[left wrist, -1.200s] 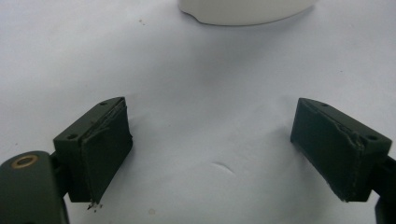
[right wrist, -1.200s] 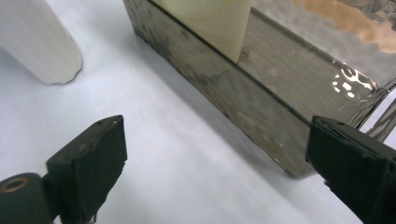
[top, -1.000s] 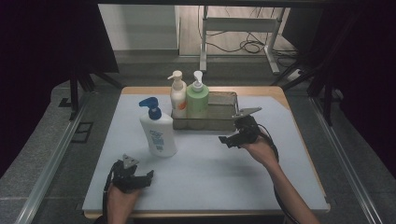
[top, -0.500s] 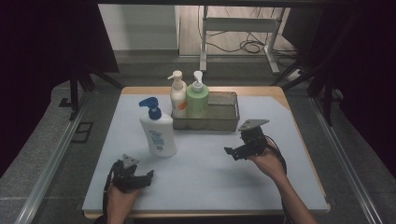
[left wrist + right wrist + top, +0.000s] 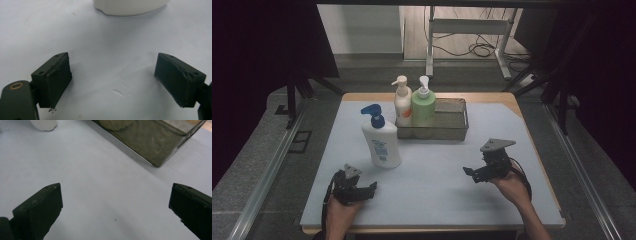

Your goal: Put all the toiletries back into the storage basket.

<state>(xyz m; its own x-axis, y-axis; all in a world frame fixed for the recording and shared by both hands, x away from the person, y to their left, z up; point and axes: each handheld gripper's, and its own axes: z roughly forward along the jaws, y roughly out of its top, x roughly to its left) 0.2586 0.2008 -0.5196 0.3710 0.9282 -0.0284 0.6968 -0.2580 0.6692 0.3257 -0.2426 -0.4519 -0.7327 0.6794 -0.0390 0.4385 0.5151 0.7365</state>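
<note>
Just beyond left fingers (image 5: 186, 82): white bottle (image 5: 130, 6)

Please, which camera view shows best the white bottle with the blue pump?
The high view: there the white bottle stands whole and upright on the mat, left of the basket, blue pump on top. The left gripper view gives its white base at the top edge; the right gripper view gives a small white piece of it at the top left.

Your pale grey mat (image 5: 437, 175) covers nearly all of the wooden table (image 5: 482, 96), leaving a strip of wood bare at the far edge. Beyond it you see a white stand (image 5: 472, 27) and dark cables (image 5: 477, 49) looped on the floor.
</note>
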